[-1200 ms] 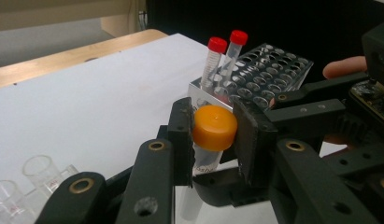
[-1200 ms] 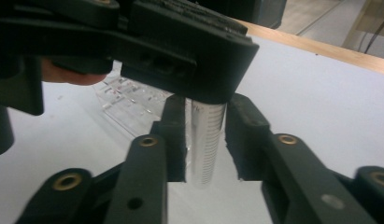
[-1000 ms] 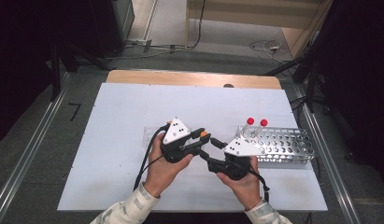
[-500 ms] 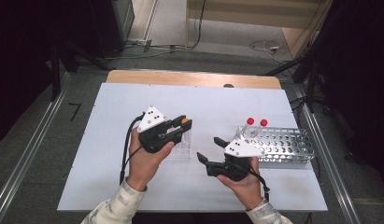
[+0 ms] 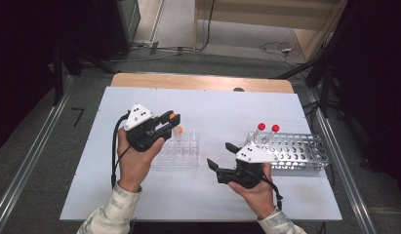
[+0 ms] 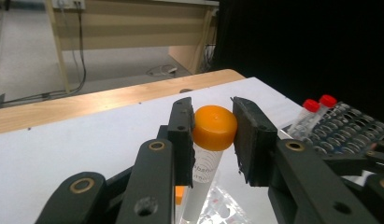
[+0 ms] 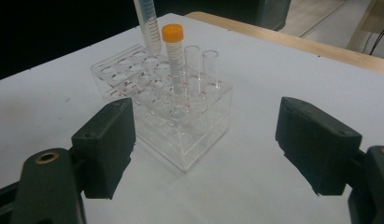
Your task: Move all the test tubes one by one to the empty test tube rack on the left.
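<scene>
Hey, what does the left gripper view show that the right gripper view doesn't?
Left gripper view alone: the left hand-held gripper shut on an orange-capped clear plastic tube, plus two red-capped tubes in a metal rack.
Right gripper view alone: two uncapped clear tubes, and another orange-capped tube standing in the rack.
Both: the clear acrylic rack and white tabletop.

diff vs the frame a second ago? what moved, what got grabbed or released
The left claw, shut on the orange-capped tube, has carried it leftward, away from the right claw, and now holds it over the clear rack. The right claw's jaws have just been opening and stand wide with nothing between them. Unchanged: the right hand's place, the metal rack with its two red-capped tubes, and the orange-capped tube standing in the clear rack.
</scene>
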A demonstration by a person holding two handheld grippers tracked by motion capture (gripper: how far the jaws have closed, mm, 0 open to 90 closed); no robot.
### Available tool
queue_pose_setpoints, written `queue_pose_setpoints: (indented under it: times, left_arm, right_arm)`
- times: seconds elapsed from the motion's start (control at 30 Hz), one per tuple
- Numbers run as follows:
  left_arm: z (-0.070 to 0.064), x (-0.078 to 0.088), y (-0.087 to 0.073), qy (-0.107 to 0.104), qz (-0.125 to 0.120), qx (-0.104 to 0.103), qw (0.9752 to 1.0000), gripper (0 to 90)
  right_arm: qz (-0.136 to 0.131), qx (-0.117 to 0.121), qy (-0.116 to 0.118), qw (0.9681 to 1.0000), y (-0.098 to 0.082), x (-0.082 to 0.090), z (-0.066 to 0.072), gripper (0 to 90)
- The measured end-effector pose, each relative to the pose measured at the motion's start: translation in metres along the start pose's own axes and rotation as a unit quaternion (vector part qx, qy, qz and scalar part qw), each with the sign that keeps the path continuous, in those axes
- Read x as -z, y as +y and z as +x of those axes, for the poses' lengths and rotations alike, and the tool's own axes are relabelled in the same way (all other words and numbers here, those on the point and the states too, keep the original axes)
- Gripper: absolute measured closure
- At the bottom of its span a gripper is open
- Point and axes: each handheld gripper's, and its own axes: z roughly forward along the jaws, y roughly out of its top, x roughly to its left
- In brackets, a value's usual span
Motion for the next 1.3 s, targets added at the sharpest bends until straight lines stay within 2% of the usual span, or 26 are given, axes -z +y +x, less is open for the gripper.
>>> queue_pose_setpoints:
  times: [0.5, 0.67, 0.83, 0.97, 1.13, 1.2, 1.3]
  left_arm:
    - [0.02, -0.012, -0.012, 0.032, 0.003, 0.008, 0.9994, 70.1]
    - [0.02, -0.017, -0.017, 0.033, 0.006, 0.007, 0.9994, 70.1]
    - [0.017, -0.021, -0.02, 0.041, 0.014, -0.003, 0.9991, 70.0]
    - [0.019, -0.023, -0.023, 0.04, 0.031, -0.001, 0.9987, 70.0]
    - [0.023, -0.029, -0.027, 0.037, 0.077, 0.004, 0.9963, 69.6]
    - [0.023, -0.03, -0.028, 0.039, 0.087, 0.004, 0.9955, 69.6]
    - [0.022, -0.031, -0.028, 0.038, 0.089, 0.005, 0.9953, 69.1]
  right_arm:
    - [0.0, -0.003, -0.001, 1.0, -0.001, 0.0, -0.001, 20.1]
    - [0.0, -0.003, 0.0, 1.0, -0.001, 0.001, -0.001, 20.4]
    - [0.001, -0.003, 0.0, 1.0, -0.001, 0.0, -0.001, 20.8]
    - [0.003, -0.003, -0.001, 1.0, -0.001, 0.001, -0.002, 21.0]
    - [0.002, -0.004, -0.001, 1.0, -0.001, 0.001, -0.002, 21.3]
    - [0.003, -0.003, -0.001, 1.0, -0.001, 0.001, -0.002, 21.4]
    - [0.003, -0.003, -0.001, 1.0, -0.001, 0.001, -0.002, 21.4]
